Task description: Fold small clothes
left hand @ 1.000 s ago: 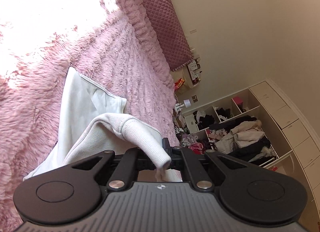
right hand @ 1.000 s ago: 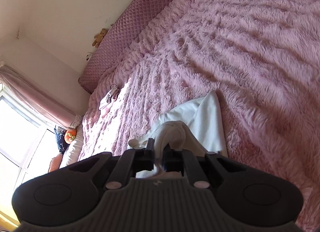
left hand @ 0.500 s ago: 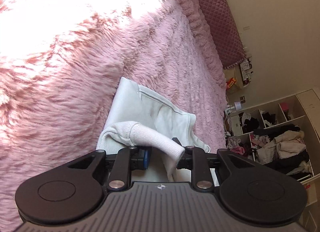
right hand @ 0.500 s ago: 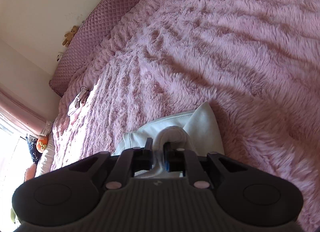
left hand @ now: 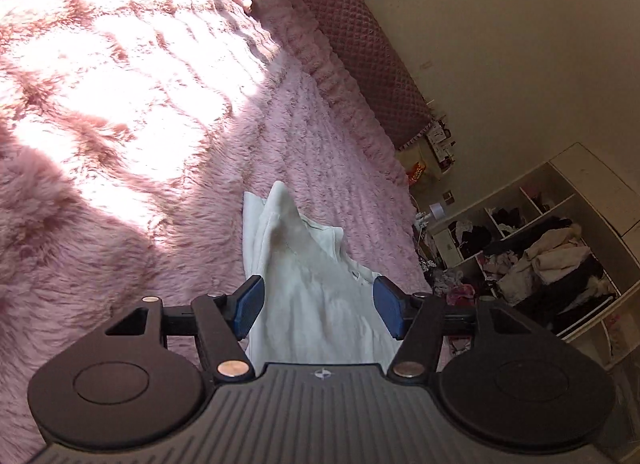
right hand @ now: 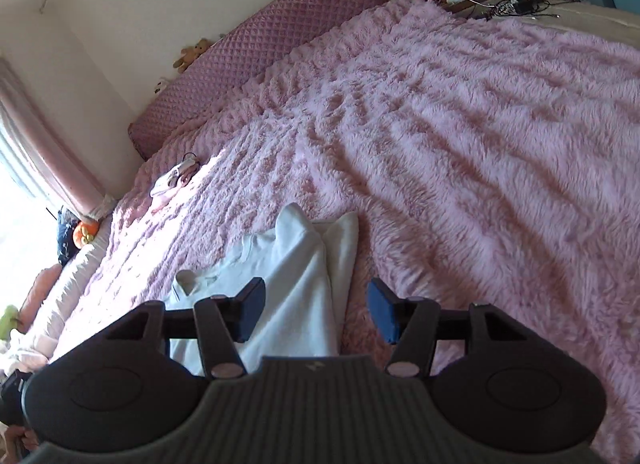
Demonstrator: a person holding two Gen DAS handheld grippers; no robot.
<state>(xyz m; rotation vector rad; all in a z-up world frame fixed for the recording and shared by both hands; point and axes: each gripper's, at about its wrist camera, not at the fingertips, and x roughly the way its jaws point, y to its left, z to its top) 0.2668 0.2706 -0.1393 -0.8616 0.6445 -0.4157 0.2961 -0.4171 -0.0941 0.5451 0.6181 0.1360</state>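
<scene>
White knit garment (left hand: 316, 296) lies folded lengthwise on the fluffy pink blanket (left hand: 120, 111), near the close edge of the bed, long narrow shape running away from both cameras. Looks like a small sweatshirt or top; a ribbed cuff or collar bit (right hand: 186, 282) sticks out at its left side in the right wrist view.

Left gripper (left hand: 318, 306): jaws opening, wide apart, blue pads (left hand: 250, 304) clear of the cloth. Garment shows between them but lies below, not pinched. Holds nothing.

Right gripper (right hand: 316, 310): jaws opening too, fairly wide, nothing held. Garment's right edge runs under the gap; the left pad sits over the cloth, the right pad over bare blanket.

Handling, as judged: light, soft, limp, thick-ish fleece or knit. No stiffness, so it sags and unfolds if lifted from one point. Not fragile, not slippery; the shaggy pile probably drags on it, so lift rather than slide. Best hold: pinch both near corners through all layers, one gripper each, then carry toward the far end (right hand: 294, 211) for a cross fold. Risk: grabbing the top layer only, or catching blanket fur.

Also on the bed: small pink-white clothing item (right hand: 174, 181) far off near the quilted headboard cushion (right hand: 260, 47).
</scene>
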